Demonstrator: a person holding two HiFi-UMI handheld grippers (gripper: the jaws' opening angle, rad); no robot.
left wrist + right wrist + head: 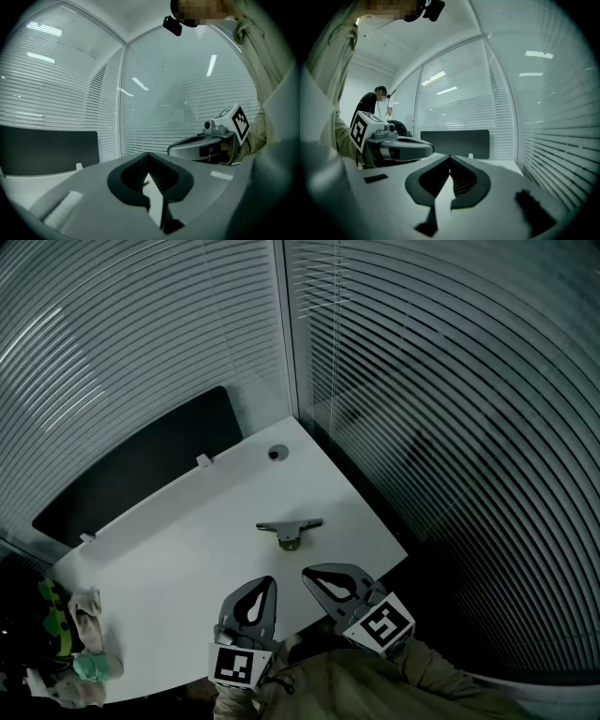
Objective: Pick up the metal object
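Observation:
The metal object (289,528), a flat grey bar with a small round foot below it, lies on the white table (178,549) right of centre. Both grippers hover over the table's near edge, just short of it. My left gripper (270,581) points up toward it with its jaws together and nothing between them (149,154). My right gripper (307,572) sits beside it, jaws also meeting at the tips and empty (450,157). Each gripper shows in the other's view: the right gripper (201,147), the left gripper (393,147).
A dark panel (141,474) stands along the table's back edge, with a round cable hole (276,453) near the far corner. Cloths and green items (80,643) lie at the left end. Blinds on glass walls (422,381) enclose the corner. A person (375,101) stands far behind.

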